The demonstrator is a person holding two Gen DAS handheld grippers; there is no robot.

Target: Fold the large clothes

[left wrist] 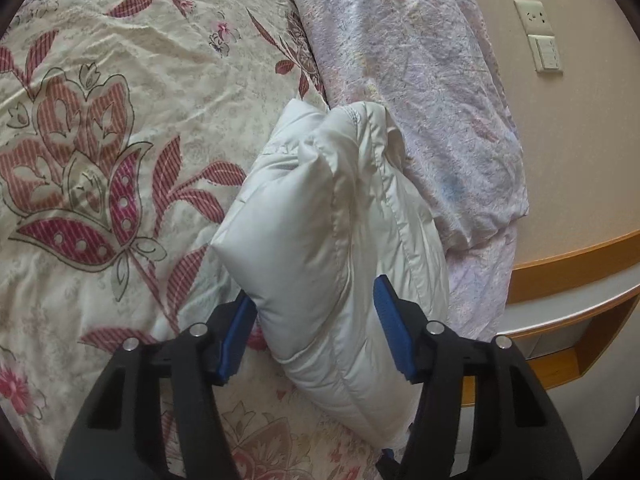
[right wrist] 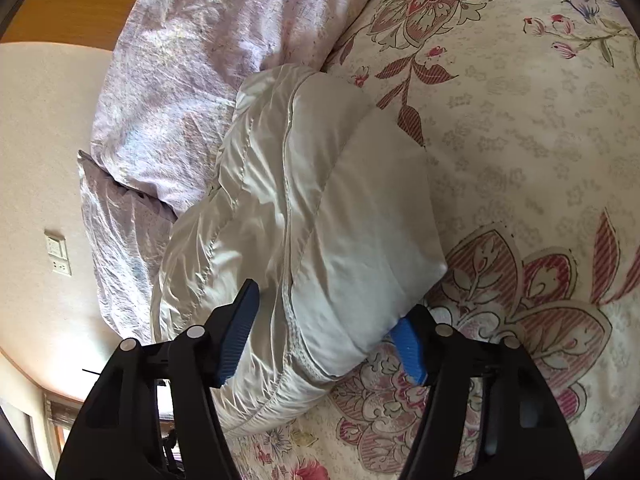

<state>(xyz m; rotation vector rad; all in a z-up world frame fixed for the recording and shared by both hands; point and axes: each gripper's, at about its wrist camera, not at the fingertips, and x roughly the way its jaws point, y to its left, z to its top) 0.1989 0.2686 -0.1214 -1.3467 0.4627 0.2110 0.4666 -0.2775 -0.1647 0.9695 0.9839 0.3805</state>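
**Two grippers clamped on a folded white jacket on the bed**

A cream bedspread printed with large red-and-pink flowers (left wrist: pixel 120 92) covered the bed and filled most of both views. Along its edge by the beige wall (left wrist: pixel 580 140) lay a crumpled pale lilac quilt (left wrist: pixel 420 92), long and bunched. A wooden-edged shelf (left wrist: pixel 568 284) curved out from the wall, with a white switch plate and socket (left wrist: pixel 540 36) above it.

The puffy white padded jacket (left wrist: pixel 320 216), folded into a thick bundle, rested on the bedspread just beside the quilt, touching it.

The left gripper (left wrist: pixel 316 328), black with blue pads, had the bundle's near end between its fingers, both pads pressed into the fabric. The right gripper (right wrist: pixel 324 336) likewise squeezed the bundle, one blue pad on top of the shiny fabric, the other partly tucked under its lower edge.
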